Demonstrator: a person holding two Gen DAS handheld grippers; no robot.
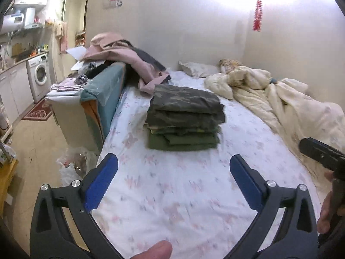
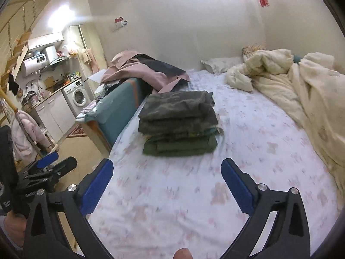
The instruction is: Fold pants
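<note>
A stack of folded pants (image 1: 184, 119) (image 2: 180, 125), camouflage on top and plain green below, lies on the flowered bed sheet (image 1: 172, 194) (image 2: 172, 194) near the bed's left side. My left gripper (image 1: 173, 164) hangs above the sheet, short of the stack, jaws wide apart and nothing between the blue pads (image 1: 101, 185). My right gripper (image 2: 167, 168) is likewise open and empty, back from the stack. The right gripper's black body (image 1: 321, 155) shows at the left wrist view's right edge. The left gripper (image 2: 48, 166) appears at the lower left of the right wrist view.
A rumpled cream duvet (image 1: 280, 103) (image 2: 301, 90) covers the bed's right side, with a pillow (image 1: 198, 69) at the head. Pink and dark clothes (image 1: 129, 60) are heaped on a teal sofa (image 1: 103, 99) left of the bed. A washing machine (image 1: 39, 73) and plastic bags (image 1: 71, 166) stand further left.
</note>
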